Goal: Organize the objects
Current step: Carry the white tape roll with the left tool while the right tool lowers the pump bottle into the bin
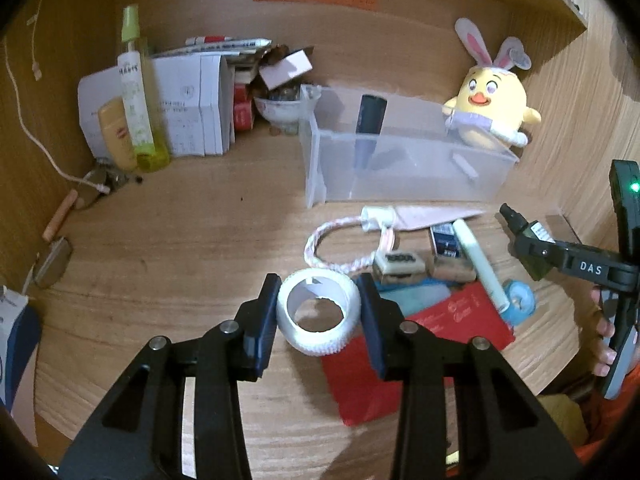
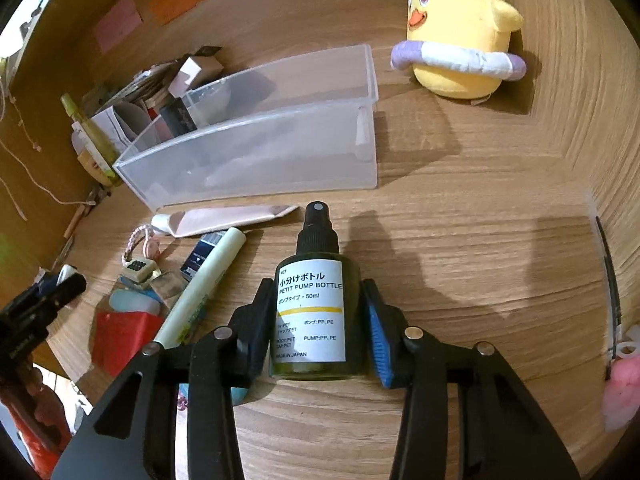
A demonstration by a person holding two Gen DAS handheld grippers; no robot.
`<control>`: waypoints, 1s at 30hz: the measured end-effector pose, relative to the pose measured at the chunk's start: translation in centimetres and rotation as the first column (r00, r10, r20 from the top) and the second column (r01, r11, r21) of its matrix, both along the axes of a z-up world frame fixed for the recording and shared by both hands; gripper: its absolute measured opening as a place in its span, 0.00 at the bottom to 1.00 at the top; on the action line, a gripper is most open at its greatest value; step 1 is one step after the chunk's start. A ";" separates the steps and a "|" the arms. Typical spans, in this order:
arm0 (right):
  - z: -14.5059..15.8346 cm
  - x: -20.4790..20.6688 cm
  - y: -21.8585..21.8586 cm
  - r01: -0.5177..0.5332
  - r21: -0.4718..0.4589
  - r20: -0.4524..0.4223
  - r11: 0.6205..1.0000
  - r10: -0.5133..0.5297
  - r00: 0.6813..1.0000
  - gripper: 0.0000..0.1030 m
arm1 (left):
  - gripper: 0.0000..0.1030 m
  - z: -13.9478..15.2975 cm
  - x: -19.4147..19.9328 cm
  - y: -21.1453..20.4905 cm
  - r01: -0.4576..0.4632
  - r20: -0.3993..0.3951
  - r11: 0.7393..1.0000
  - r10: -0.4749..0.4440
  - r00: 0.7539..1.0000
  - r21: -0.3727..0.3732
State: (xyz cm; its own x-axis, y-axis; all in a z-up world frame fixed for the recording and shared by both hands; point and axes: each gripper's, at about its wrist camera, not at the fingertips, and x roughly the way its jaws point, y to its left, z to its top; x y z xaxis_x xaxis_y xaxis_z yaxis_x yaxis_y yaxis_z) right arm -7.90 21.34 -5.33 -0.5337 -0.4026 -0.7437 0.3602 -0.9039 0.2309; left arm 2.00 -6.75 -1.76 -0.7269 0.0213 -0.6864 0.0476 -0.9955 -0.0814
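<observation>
Between the left gripper's (image 1: 319,312) jaws sits a white tape roll (image 1: 318,312), pinched on both sides just above the desk (image 1: 180,248). Likewise, the right gripper (image 2: 316,324) pinches a dark pump bottle (image 2: 314,312). Beyond stands a clear bin (image 2: 256,152).

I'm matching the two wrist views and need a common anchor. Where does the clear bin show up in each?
Left wrist: clear bin sits upper centre-right, beyond the tape roll.
Right wrist: clear bin sits upper centre-left, beyond the pump bottle.
Shared landmark: the yellow chick plush, right of the bin in both.
</observation>
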 end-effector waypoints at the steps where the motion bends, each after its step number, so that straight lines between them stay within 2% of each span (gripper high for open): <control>1: 0.3 0.1 0.0 0.000 0.001 -0.012 1.000 0.000 1.000 0.37 | 0.37 0.2 -0.1 0.0 -0.001 -0.006 1.000 0.001 1.000 -0.001; 7: 2.5 0.3 -0.1 -0.004 -0.007 -0.085 1.000 0.004 0.996 0.37 | 0.37 1.6 -1.0 0.2 0.000 -0.050 1.000 0.000 0.999 0.011; 15: 4.6 -0.3 -0.7 -0.022 -0.061 -0.130 0.998 0.014 0.991 0.37 | 0.37 3.7 -2.9 0.8 0.011 -0.108 0.999 -0.007 0.994 0.031; 24: 7.0 -1.2 -1.5 -0.035 -0.085 -0.192 0.996 0.018 0.981 0.37 | 0.37 5.3 -5.3 0.9 0.010 -0.143 0.999 -0.004 0.990 0.040; 30: 8.4 -2.4 -2.0 -0.031 -0.080 -0.230 0.996 0.012 0.973 0.37 | 0.37 5.8 -7.4 0.6 -0.005 -0.139 0.998 0.013 0.990 0.058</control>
State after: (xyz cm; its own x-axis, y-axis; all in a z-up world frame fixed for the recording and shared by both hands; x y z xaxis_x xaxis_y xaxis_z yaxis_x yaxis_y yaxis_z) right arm -10.34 19.35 3.05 -0.6765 -0.4705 -0.5665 0.4314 -0.8767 0.2130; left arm -5.44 -6.16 4.06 -0.8157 0.0505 -0.5763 0.0412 -0.9886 -0.1450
